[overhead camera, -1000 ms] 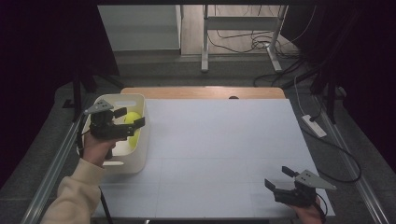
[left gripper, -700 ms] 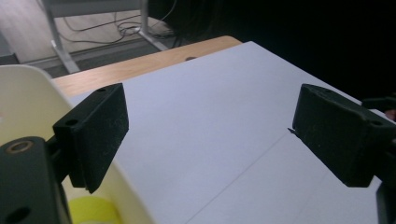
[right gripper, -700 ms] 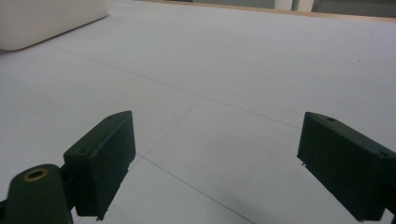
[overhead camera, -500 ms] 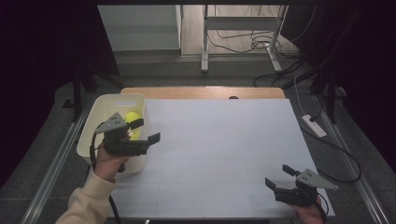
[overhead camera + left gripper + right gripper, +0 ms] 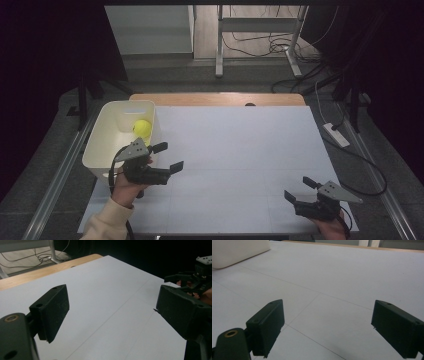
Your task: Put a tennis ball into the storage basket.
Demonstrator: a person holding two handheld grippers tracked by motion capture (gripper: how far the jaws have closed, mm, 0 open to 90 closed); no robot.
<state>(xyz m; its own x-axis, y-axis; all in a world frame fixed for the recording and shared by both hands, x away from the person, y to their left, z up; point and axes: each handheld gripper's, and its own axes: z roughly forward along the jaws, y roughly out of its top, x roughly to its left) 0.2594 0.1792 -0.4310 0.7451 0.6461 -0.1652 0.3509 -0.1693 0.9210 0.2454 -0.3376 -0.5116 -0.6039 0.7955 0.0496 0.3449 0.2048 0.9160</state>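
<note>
Tabletop [image 5: 240,150]: a broad white sheet ruled with faint grid lines, laid over a wooden top whose bare edge shows along the far side. The working area between the two hands carries nothing, which suits a pause between handling steps.

Bin [image 5: 107,145]: an off-white, open-topped plastic container standing upright at the left edge of the tabletop, its long side running away from the person. It sits within easy reach of the left hand, presumably so that items can be dropped in without stretching. Its rounded corner is also visible in the right gripper view [image 5: 237,252].

Left gripper [image 5: 167,157]: held just beside the bin's near right corner, outside the rim and above the sheet, aimed across the tabletop toward the other hand. Its fingers [image 5: 53,308] stand apart with nothing between them; they have just been closing a little, on no object. Judgement: the hand is withdrawing empty after a deposit.

Right gripper [image 5: 300,190]: low over the near right corner of the tabletop, well apart from the bin, fingers [image 5: 268,323] spread and empty. Judgement: parked, waiting.

Ball [image 5: 142,127]: a yellow-green ball, the sole visible content of the bin, resting on its floor against the right wall toward the far end. No gripper touches it.
</note>
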